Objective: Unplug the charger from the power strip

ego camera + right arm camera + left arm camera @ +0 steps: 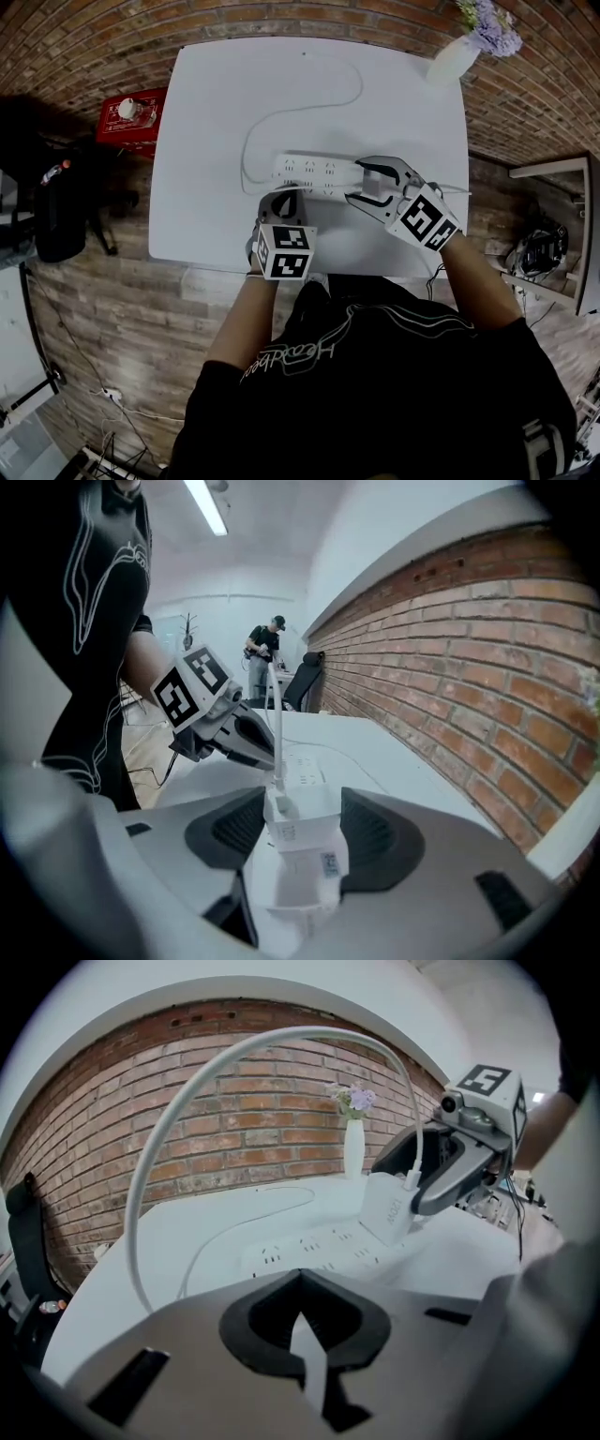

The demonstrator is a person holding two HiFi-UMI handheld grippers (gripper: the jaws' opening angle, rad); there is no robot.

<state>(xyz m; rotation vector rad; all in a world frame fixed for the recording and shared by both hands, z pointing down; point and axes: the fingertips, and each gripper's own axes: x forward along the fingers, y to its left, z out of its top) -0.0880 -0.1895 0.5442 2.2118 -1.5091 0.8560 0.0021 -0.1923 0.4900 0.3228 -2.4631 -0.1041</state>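
handling a small white charger (298, 841): probably light, rigid, smooth-sided plastic, likely held snug by its prongs, with a springy cable (187, 1110) arching off the top. best taken across the flat sides of the body, never by the cable. sits at the right end of the power strip (309, 172) on the white table (225, 103), apparently not yet pulled free. clamped across those sides by the right hand-held gripper (356, 183), jaws parted only by the body's width. as for the left hand-held gripper (284, 199): closed completely, holding nothing, tips at the strip's near edge; cannot tell whether touching.
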